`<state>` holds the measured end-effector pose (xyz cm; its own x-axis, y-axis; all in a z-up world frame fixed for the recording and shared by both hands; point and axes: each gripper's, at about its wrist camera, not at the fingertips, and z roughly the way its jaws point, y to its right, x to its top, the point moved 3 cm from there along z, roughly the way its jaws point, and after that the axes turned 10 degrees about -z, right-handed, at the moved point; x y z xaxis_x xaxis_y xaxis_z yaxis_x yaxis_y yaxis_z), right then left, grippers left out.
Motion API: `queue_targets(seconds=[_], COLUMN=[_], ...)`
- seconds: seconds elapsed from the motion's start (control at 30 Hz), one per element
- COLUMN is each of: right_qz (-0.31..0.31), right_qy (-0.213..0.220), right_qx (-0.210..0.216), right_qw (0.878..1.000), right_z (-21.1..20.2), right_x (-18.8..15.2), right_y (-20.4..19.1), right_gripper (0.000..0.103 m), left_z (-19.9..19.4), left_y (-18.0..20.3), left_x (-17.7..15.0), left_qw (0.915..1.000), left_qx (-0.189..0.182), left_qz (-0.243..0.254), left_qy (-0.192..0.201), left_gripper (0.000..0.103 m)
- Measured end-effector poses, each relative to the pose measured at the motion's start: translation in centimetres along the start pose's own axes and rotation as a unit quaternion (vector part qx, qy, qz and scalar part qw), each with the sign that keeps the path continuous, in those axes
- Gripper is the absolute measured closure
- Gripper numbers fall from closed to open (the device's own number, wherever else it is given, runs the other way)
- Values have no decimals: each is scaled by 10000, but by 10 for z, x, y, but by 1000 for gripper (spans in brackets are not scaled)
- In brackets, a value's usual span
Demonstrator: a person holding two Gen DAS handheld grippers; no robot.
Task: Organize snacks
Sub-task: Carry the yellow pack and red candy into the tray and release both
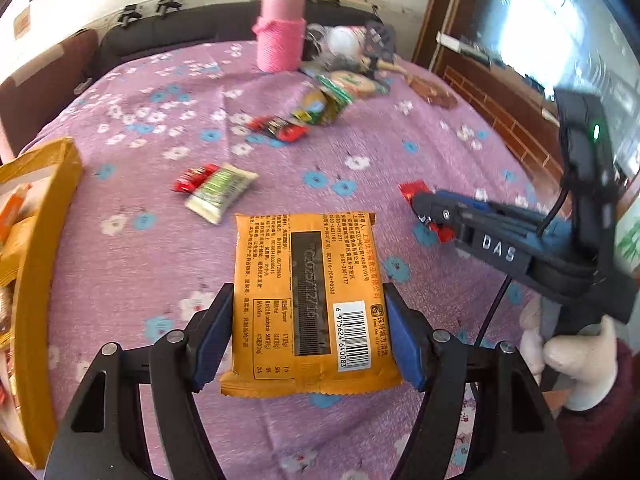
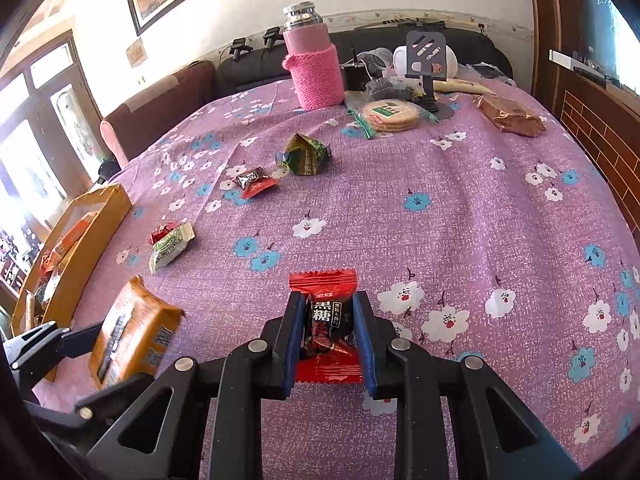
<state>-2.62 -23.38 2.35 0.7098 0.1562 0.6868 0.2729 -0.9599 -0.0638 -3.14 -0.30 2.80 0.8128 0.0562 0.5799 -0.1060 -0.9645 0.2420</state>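
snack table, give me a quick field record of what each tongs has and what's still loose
left tongs: shut on orange packet, lifted
right tongs: shut on red candy
box: cardboard, at table's left edge, snacks inside
loose snacks: green-white packet, red-brown candy, green wrapper
far end: pink bottle

I am holding my left gripper (image 1: 310, 336) angled downward, its jaws pressing both sides of the orange packet (image 1: 306, 304); my right gripper (image 2: 327, 340) is tilting down too, jaws pinching the red candy (image 2: 326, 328), my gloved hand (image 1: 576, 360) gripping its handle
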Motion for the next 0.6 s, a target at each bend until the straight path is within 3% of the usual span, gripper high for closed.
queue_targets(seconds=[0.27, 0.43, 0.6], right_qz=[215, 154, -88], right_qy=[278, 572, 635], right_qx=[222, 628, 1266], right_qw=[9991, 9963, 9899], right_z=[-22, -49, -56], right_x=[9, 34, 65], right_y=[-11, -42, -101], right_gripper=[77, 78, 78], left_z=[-67, -101, -129], left_y=[-64, -135, -205], left_x=[17, 32, 44], left_qw=[9962, 9886, 9765], left_qx=[-89, 317, 688], left_qz=[-624, -1107, -1592], left_qy=[604, 973, 1278], left_gripper=[33, 33, 33])
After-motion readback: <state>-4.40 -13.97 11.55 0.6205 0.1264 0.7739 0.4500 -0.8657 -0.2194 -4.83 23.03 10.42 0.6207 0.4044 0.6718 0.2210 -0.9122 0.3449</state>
